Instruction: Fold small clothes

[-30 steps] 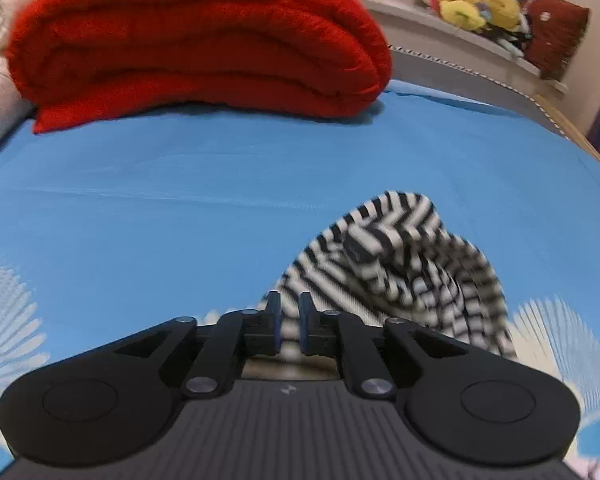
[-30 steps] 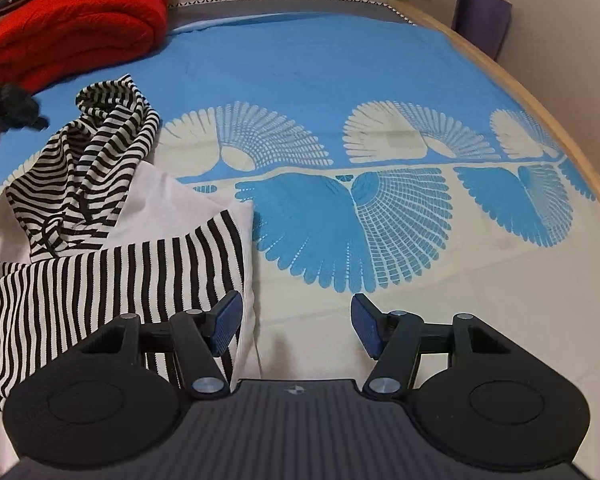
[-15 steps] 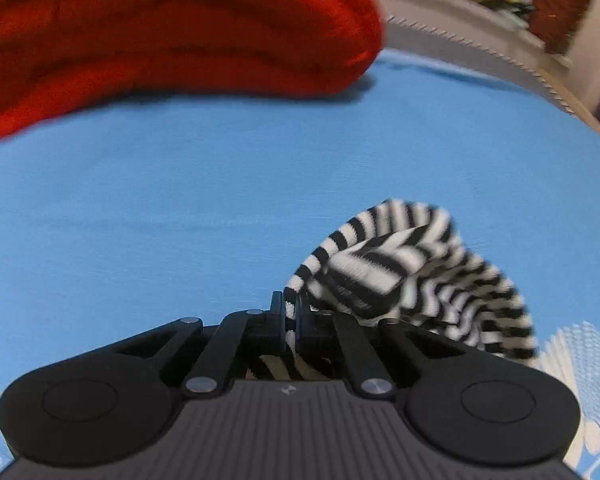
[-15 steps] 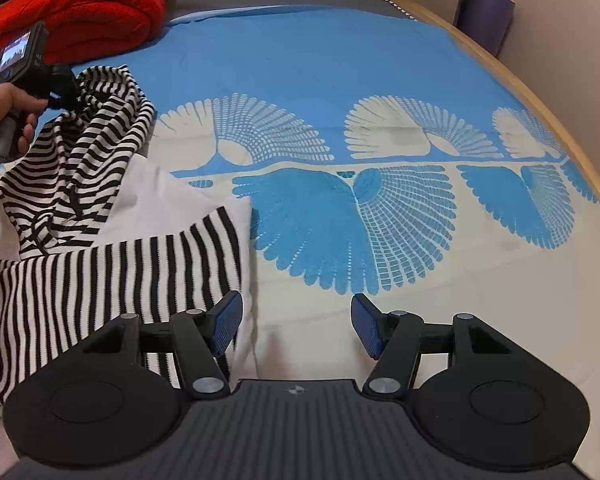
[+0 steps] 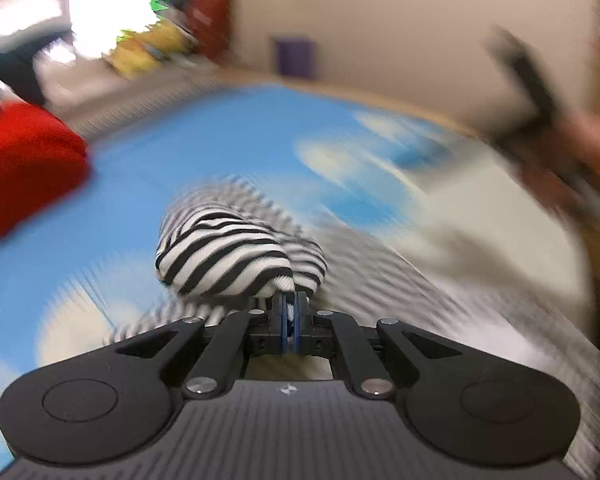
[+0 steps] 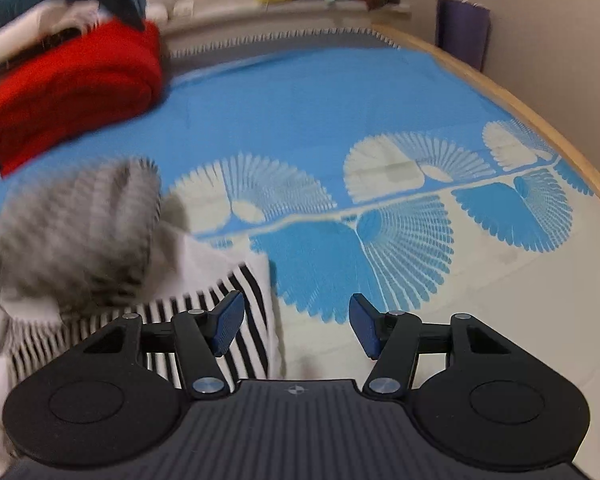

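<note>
Left tongs clamped on a bunched fold of the striped garment, cloth bulging toward 11 o'clock from the tips, view heavily blurred. Rest of the striped garment lies on the bed, spread at 9–10 o'clock from the right tongs; their left pad overlaps its striped hem. Right tongs about half open, nothing between the pads; they have just narrowed slightly. Judgement: right tongs nearer the free hem; next grab lies at 9 o'clock.

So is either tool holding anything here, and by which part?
The left tool is shut on the striped garment, pinching a bunched fold of its fabric; which part cannot be told. The right tool is open and holds nothing.
</note>
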### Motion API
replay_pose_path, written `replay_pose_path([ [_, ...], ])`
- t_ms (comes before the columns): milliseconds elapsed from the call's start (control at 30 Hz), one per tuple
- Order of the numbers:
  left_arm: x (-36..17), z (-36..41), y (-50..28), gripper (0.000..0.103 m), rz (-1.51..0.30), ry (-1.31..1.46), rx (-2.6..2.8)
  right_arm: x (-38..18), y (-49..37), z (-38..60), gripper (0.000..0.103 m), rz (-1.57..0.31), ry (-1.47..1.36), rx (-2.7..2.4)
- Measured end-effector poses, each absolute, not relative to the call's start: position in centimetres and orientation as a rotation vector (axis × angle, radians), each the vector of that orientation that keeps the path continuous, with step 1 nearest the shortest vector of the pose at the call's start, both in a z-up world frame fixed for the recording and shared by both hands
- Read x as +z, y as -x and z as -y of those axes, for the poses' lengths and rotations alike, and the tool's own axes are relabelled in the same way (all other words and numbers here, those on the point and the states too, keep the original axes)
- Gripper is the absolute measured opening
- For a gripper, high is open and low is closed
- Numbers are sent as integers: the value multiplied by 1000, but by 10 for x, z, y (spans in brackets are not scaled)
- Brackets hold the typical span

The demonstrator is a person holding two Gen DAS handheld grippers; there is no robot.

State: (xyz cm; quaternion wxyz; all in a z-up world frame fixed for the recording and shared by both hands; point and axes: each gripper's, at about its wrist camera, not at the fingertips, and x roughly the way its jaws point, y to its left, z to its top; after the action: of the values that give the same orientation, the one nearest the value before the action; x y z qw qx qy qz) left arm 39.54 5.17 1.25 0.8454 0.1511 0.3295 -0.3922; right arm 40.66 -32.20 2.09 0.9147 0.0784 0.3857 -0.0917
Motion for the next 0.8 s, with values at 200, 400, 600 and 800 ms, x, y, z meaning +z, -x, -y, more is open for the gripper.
replay_pose_path([
  [200, 24, -120, -337, 13, -810, 79, -634, 26, -394, 328, 39, -738, -327, -139],
  [400, -21, -124, -385, 28, -922, 430, -201, -5, -409, 312, 50, -910, -470, 29],
  [600, -91, -125, -419, 32, -1213, 597, -55, -45, -415, 269, 59, -1124, -340, 111],
  [800, -108, -122, -409, 1, -1254, 627, -76, -57, -413, 257, 6, -1161, -282, 150],
])
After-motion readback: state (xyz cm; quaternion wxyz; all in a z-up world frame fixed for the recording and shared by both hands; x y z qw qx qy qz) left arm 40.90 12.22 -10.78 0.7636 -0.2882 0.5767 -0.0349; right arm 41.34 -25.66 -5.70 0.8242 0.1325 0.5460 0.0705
